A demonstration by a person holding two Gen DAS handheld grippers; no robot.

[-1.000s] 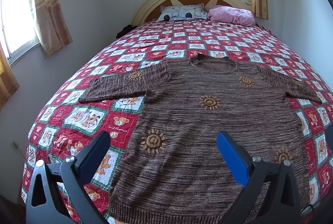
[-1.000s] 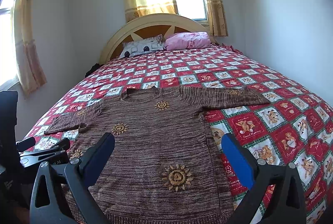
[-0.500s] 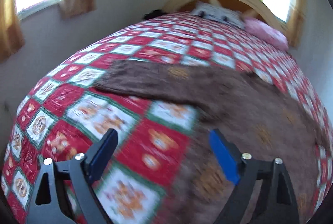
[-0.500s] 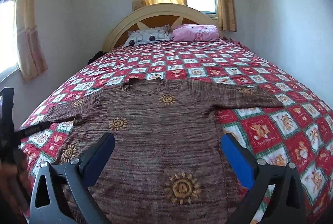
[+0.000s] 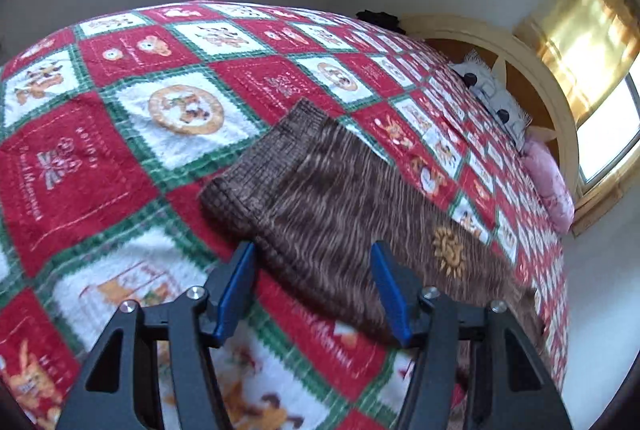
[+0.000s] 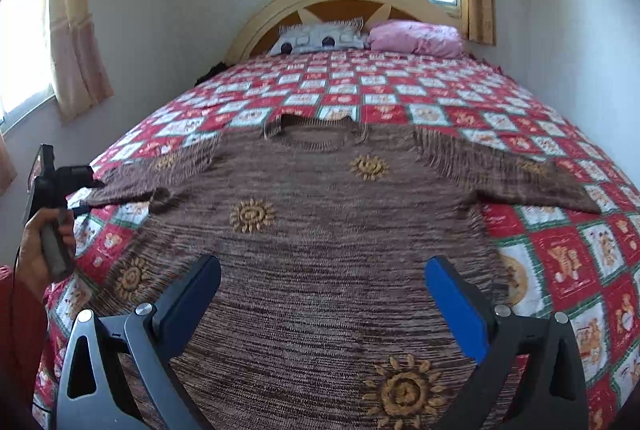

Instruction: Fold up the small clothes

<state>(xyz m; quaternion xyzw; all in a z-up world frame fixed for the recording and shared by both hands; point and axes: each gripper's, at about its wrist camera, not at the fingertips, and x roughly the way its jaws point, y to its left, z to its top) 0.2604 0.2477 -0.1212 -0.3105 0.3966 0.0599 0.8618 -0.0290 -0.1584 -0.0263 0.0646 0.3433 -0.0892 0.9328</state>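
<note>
Closing now, my left gripper [image 5: 316, 286] straddles the sleeve [image 5: 320, 190] with pads not yet pinching; my right gripper [image 6: 320, 302] hangs released over the hem. Brown sweater [image 6: 340, 230] lies flat on the bedspread [image 6: 560, 250], collar at twelve o'clock. First fold starting: next, pinch and carry the sleeve toward three o'clock.

Ahead of my right gripper [image 6: 322, 304] I count 1 brown sweater [image 6: 340, 230] on 1 patchwork bedspread [image 6: 560, 254], and 6 sun motifs showing on the knit. Far beyond the tips sit 2 pillows: 1 grey patterned pillow [image 6: 320, 38] and 1 pink pillow [image 6: 416, 37]. To its left I see 1 left gripper [image 6: 86, 196] in 1 hand [image 6: 40, 250], plus 2 curtained windows.
</note>
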